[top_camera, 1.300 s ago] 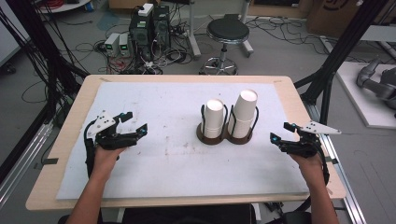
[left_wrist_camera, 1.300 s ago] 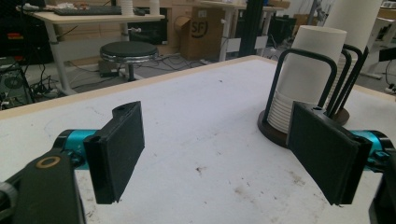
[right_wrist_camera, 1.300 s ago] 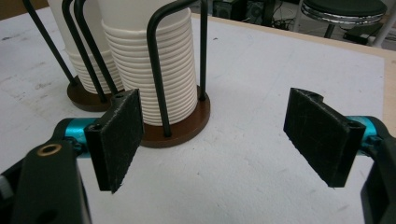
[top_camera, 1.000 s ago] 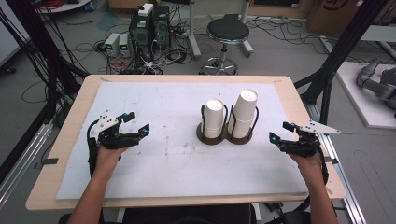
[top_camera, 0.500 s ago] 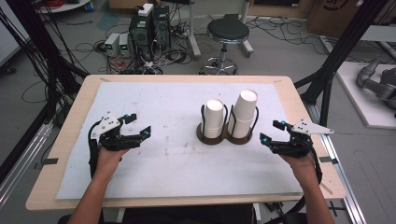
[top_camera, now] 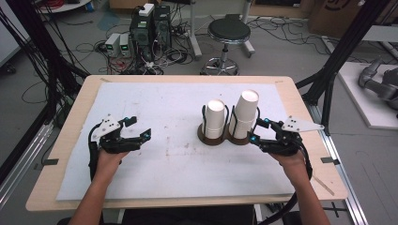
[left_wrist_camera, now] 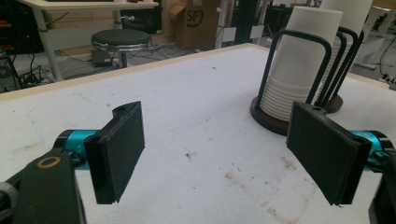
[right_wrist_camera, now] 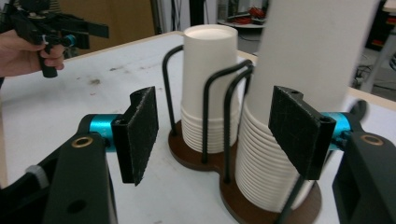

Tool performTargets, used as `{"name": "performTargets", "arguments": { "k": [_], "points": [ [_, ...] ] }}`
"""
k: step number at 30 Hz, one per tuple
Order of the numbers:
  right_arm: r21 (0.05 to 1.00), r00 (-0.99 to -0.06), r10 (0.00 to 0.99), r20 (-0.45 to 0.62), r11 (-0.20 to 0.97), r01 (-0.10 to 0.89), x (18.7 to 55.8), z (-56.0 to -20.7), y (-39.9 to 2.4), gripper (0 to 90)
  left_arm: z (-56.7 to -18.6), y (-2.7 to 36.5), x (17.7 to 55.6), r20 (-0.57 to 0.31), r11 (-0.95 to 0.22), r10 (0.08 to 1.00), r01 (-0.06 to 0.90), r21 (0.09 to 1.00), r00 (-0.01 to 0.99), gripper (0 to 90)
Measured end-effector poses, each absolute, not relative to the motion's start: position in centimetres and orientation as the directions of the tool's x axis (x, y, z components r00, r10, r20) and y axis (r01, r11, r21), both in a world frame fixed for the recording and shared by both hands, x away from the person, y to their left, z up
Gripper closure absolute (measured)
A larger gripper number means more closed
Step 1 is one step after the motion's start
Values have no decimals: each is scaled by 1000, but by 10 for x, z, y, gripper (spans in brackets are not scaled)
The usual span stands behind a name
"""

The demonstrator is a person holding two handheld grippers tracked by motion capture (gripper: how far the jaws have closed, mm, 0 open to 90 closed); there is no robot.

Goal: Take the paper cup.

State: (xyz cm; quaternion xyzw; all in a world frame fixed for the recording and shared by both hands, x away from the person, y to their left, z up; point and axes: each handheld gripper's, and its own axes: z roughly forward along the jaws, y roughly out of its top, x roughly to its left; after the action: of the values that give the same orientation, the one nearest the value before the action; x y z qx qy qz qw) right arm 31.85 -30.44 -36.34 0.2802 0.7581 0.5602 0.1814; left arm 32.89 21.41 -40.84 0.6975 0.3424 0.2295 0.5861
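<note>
- So the thing in play is the taller cup stack (top_camera: pixel 246 114), sitting upside down in the right-hand bay of the dark wooden cup holder (top_camera: pixel 224 139) near the middle of the desk (top_camera: pixel 84 93). Nothing's been pulled off it yet, as far as I can see.
- Its neighbour, the shorter cup stack (top_camera: pixel 215 118), sits in the holder's left bay, untouched too, both hemmed in by the black wire hoops.
- Right claw (top_camera: pixel 257 131) is just right of the holder, pointed at the tall stack. Its jaws have just been closing in a bit but remain well apart, and in the right gripper view (right_wrist_camera: pixel 210 140) the pads aren't pressing on any cup. Holding nothing.
- Left claw (top_camera: pixel 139 129) hangs well to the left of the holder, jaws wide, empty.
- My read: this is barely started. Reach is mostly done; the grab, the lift off the stack and whatever comes after are all left.
</note>
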Motion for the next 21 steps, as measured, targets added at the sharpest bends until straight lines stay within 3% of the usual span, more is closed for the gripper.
{"name": "performTargets", "arguments": {
  "k": [13,17,21],
  "points": [
    [949,-819,574,-4,261,178,328,-357,-258,418,-409,212,328,-86,-78,738,212,974,670,194],
    [945,-813,582,-22,276,173,332,-359,-246,485,-410,212,329,-89,-80,734,216,973,673,198],
    [950,-766,640,-63,274,151,335,-361,-232,643,-411,210,330,-93,-79,732,220,972,675,199]
  ]
}}
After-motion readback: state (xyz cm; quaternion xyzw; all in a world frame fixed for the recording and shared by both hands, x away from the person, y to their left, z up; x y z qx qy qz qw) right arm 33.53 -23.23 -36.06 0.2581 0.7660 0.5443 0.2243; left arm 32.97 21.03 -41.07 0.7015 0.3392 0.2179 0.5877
